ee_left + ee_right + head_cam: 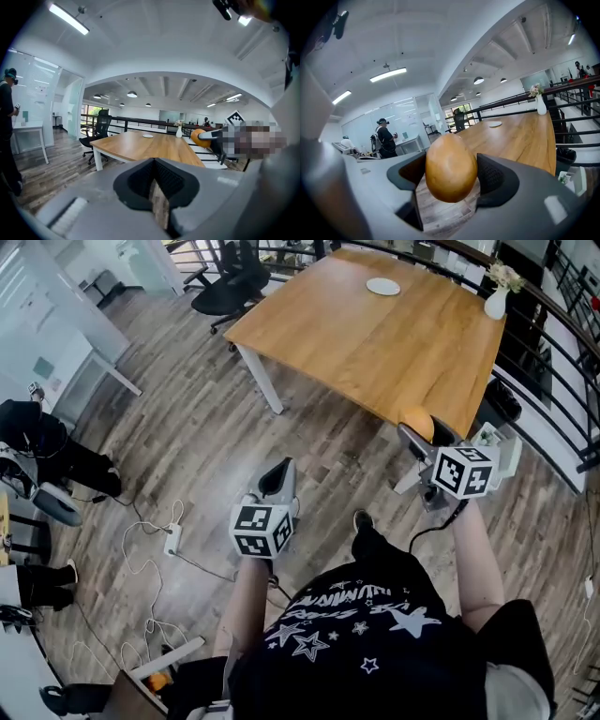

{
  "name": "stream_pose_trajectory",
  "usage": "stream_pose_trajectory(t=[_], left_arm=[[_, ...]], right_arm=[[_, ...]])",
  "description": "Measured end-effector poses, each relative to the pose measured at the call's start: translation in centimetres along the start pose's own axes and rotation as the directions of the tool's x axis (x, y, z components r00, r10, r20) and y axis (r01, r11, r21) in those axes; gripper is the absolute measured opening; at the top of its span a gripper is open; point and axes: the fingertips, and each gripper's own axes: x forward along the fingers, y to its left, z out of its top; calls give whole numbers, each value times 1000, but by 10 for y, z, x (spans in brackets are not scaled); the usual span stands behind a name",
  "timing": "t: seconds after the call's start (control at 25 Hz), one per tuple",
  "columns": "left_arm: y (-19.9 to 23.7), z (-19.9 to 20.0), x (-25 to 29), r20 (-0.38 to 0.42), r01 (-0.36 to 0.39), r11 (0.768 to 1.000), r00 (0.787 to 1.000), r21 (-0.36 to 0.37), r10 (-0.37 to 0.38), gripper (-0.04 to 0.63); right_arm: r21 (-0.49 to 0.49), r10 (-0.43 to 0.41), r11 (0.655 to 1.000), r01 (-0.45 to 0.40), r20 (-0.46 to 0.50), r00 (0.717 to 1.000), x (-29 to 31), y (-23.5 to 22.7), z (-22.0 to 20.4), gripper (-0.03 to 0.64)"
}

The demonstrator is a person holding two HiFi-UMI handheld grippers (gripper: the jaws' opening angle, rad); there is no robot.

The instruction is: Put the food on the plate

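Note:
A golden-brown bread roll (451, 168) sits between the jaws of my right gripper (450, 180), which is shut on it. In the head view the roll (417, 421) and right gripper (419, 437) hang over the floor just off the near corner of the wooden table (375, 343). A small white plate (382, 286) lies at the table's far end; it also shows as the plate (494, 124) and the plate (147, 136). My left gripper (277, 476) is over the floor, left of the table, shut with nothing in it (157, 187).
A white vase (496, 298) with flowers stands at the table's far right corner. Black office chairs (230, 282) stand beyond the table's left end. A power strip with cables (172, 540) lies on the floor. A railing (553, 352) runs along the right. A person (386, 138) stands far off.

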Motion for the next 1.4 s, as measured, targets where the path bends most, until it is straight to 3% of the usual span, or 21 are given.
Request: stream_pose_trajectory(t=[0.4,0.76,1.12,1.4], left_arm=[[20,38,121,-36,-17,1000,999,-21,16,2],[18,80,207,-12,-19,1000,1000,-2,19,2],[2,92,250,-56,-7,1000,998,-3,7,2],[16,91,288,-77,33,999,997,12,-32,2]], right_arm=[[38,19,999,-17,-41,999,88,-86,49,342],[59,18,998,-18,8,1000,127,-157,105,342],[138,22,990,-23,7,1000,137,-201,108,342],[175,-26,984,23,15,1000,153,-224,99,342]])
